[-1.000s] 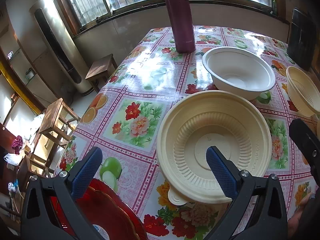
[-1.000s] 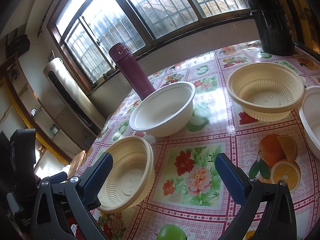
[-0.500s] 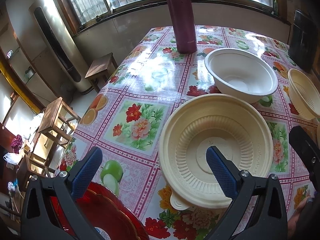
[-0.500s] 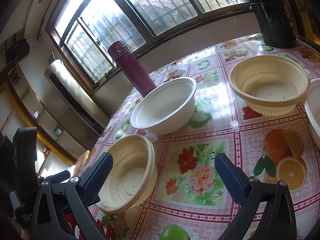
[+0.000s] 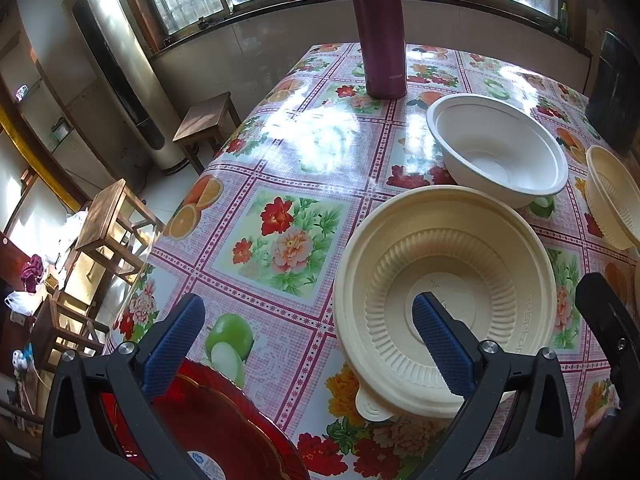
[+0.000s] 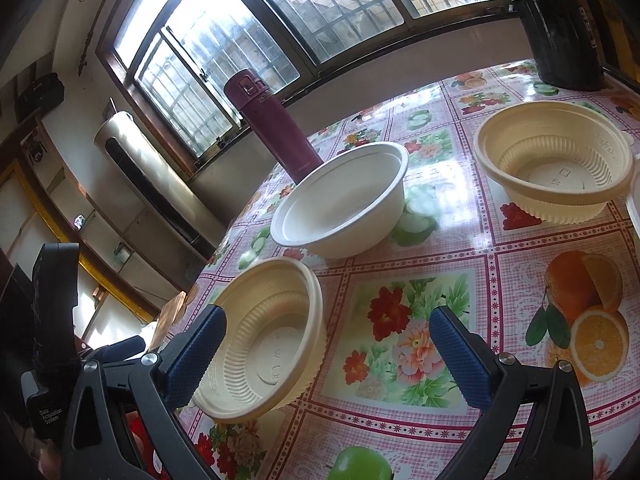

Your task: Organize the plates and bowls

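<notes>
Now both grippers, left (image 5: 306, 334) and right (image 6: 326, 346), have fingers spread, grasping nothing; cream bowl (image 5: 444, 300) at the left's three o'clock on the tabletop (image 5: 304, 152).

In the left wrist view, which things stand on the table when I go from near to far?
Red plate → near cream bowl → white bowl → maroon flask.
</notes>
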A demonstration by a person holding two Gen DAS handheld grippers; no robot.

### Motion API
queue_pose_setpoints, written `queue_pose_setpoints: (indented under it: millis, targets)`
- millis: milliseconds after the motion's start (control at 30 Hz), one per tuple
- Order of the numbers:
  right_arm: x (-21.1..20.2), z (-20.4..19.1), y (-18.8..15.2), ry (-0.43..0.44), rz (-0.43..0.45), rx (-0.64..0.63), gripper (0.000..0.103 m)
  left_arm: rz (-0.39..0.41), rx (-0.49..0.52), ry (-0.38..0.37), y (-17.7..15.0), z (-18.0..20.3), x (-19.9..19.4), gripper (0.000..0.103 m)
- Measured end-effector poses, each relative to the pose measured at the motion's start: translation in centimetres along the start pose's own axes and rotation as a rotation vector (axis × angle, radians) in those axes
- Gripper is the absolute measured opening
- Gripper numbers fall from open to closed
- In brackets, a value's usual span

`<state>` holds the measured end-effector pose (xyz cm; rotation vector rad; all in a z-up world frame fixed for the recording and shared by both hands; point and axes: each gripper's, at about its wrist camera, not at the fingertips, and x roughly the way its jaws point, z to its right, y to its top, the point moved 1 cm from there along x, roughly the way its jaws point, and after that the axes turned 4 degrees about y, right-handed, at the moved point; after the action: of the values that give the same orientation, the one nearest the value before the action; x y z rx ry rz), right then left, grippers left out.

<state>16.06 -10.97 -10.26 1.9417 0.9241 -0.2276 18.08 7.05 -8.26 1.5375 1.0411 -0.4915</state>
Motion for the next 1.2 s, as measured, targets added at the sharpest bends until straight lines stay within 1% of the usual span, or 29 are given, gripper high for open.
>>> queue_pose_setpoints:
  millis: [267,433,567,800,1200]
  targets:
    - [0.4,-0.4,0.0,-0.001,-0.007,-0.023,0.102,-0.008,0.031,0.025,-0.1,0.9,0.5,0.103]
    - [0.8,-0.6,-0.1,0.000,-0.023,-0.040,0.098,-0.010,0.059,0.047,-0.2,1.6,0.4,0.103]
    - [1.0,-0.7,0.0,-0.001,-0.032,-0.049,0.098,-0.006,0.066,0.057,-0.3,1.8,0.1,0.103]
    - [1.1,-0.1,0.2,-0.014,-0.035,-0.036,0.098,0.006,0.078,0.067,-0.3,2.1,-0.5,0.103]
    - [1.3,0.1,0.2,-0.022,-0.050,-0.032,0.099,-0.002,0.086,0.071,-0.2,2.7,0.0,0.103]
